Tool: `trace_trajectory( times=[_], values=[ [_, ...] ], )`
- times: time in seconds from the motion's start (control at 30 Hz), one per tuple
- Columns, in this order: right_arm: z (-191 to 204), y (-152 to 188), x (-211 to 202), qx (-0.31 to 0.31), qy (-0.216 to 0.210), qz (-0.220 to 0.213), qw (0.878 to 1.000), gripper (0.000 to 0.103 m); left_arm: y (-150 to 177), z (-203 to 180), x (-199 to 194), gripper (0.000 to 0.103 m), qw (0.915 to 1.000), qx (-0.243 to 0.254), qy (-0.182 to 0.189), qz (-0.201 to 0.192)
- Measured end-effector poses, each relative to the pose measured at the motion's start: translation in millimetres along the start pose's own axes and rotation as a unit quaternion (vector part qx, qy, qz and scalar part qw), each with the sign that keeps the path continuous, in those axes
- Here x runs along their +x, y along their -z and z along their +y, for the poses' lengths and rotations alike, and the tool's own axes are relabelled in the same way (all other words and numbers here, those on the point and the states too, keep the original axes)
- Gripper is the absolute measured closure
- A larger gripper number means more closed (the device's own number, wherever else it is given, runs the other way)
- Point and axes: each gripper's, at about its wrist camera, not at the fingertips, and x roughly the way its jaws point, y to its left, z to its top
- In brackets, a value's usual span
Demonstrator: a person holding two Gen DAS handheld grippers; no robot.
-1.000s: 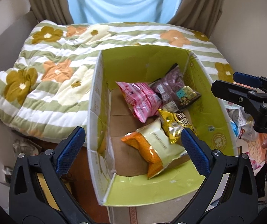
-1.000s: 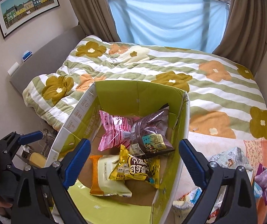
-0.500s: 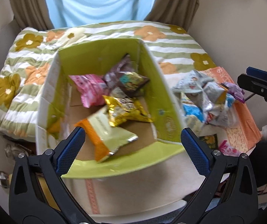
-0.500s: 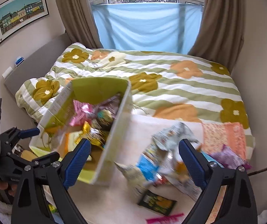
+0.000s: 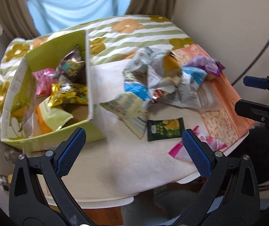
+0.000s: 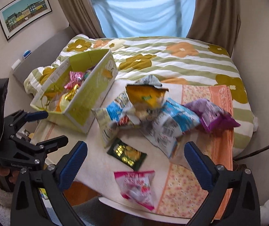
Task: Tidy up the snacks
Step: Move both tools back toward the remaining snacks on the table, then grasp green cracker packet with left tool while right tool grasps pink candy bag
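So both cameras had swung off the green box (image 6: 89, 101) over the last second: a second back it filled the middle of both views, and now it sat in the upper left of each frame with the loose snack pile (image 6: 149, 111) taking the centre. To me that read as one drop-off finished and the hands heading back for another packet.

The right gripper (image 6: 134, 162) had its jaws spread about as wide as they go, having just opened a bit further, with nothing between them. The left gripper (image 5: 132, 146) was also wide open and empty.

The box already held a few bags: a pink one (image 5: 44, 79), a gold one (image 5: 66, 94), a brown one and an orange-and-cream one.

Still on the white cloth (image 6: 96, 162): crumpled blue-and-white bags, a purple bag (image 6: 213, 116) at the right, a dark green packet (image 6: 127, 153) bottom centre, and a pink packet (image 6: 136, 186) right by the near edge. Plenty left to sort, I'd guess.
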Motion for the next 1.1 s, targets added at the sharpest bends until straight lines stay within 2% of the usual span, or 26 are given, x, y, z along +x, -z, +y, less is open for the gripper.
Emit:
trace_trajectory(
  times=[0.13, 0.27, 0.37, 0.4, 0.53, 0.67, 0.93, 1.03, 1.1],
  values=[
    [-15, 20, 1, -0.006, 0.006, 0.039, 0.999, 0.001, 1, -24, 13, 0.002, 0.9975, 0.070, -0.001, 0.005],
    [-24, 42, 8, -0.001, 0.006, 0.053, 0.999, 0.000, -1, -48, 35, 0.002, 0.9872, 0.158, 0.006, 0.017],
    [-24, 57, 18, -0.002, 0.012, 0.062, 0.998, 0.000, 2, -64, 55, 0.006, 0.9712, 0.235, 0.021, 0.034],
    [-25, 62, 21, -0.002, 0.013, 0.064, 0.998, 0.000, 4, -70, 64, 0.010, 0.9631, 0.264, 0.027, 0.042],
    [-28, 79, 38, 0.018, 0.011, 0.078, 0.997, 0.000, 8, -83, 93, 0.015, 0.9350, 0.345, 0.041, 0.070],
    [-31, 92, 55, 0.034, 0.002, 0.094, 0.995, 0.000, 5, -88, 117, 0.026, 0.9146, 0.389, 0.060, 0.094],
    [-18, 113, 72, 0.026, -0.011, 0.104, 0.994, 0.000, 14, -110, 147, 0.027, 0.8668, 0.475, 0.094, 0.120],
    [-15, 117, 80, 0.025, -0.012, 0.107, 0.994, 0.000, 15, -113, 158, 0.027, 0.8541, 0.495, 0.097, 0.128],
    [-15, 118, 85, 0.028, -0.009, 0.108, 0.994, 0.000, 15, -111, 160, 0.027, 0.8507, 0.499, 0.101, 0.132]
  ],
)
